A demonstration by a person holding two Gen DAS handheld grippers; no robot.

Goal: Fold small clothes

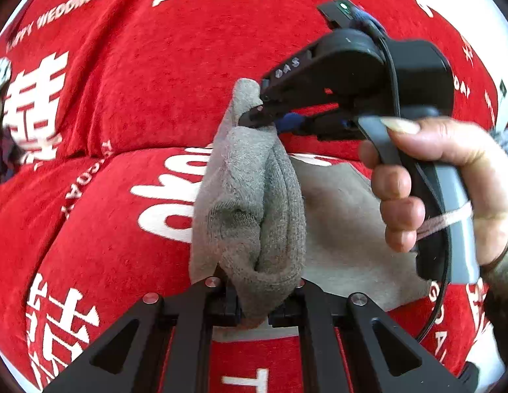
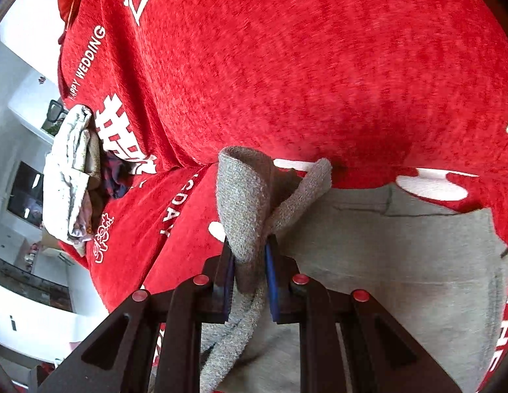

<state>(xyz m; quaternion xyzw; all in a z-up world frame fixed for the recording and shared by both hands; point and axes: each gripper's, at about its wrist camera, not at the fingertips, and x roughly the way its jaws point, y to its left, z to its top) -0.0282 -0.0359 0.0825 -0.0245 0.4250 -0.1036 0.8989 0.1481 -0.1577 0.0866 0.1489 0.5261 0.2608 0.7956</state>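
Observation:
A small grey knitted garment (image 1: 250,203) hangs bunched between both grippers above a red couch cover. My left gripper (image 1: 254,308) is shut on its near end. My right gripper (image 1: 259,116), held by a hand, is shut on its far end in the left wrist view. In the right wrist view the right gripper (image 2: 250,262) pinches the grey garment (image 2: 247,196) between blue pads (image 2: 272,281). A flat grey cloth (image 2: 401,262) lies on the cover below; it also shows in the left wrist view (image 1: 345,229).
The red cover (image 1: 123,98) with white lettering drapes over the seat and backrest (image 2: 319,65). A pile of other clothes (image 2: 73,170) lies at the far left of the seat. White room walls and shelves lie beyond the left edge.

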